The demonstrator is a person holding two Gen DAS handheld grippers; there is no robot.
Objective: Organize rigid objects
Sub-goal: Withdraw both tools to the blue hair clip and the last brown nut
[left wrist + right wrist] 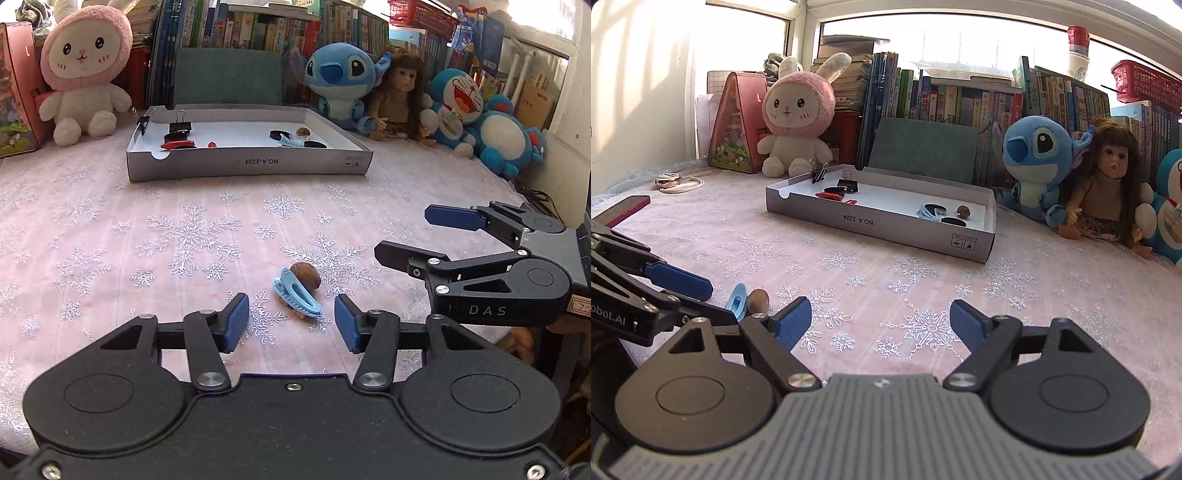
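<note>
Tablecloth (110, 229): blue clip (295, 297) half hides walnut (306, 275).

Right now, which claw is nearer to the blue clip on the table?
Left. The left claw has the clip just ahead between its open fingers; the right claw hangs off to the clip's right.

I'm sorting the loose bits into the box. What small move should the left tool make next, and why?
Probably ease the left tool forward and close on the blue clip: its jaws are open, with the clip just ahead, touching the nut.
</note>
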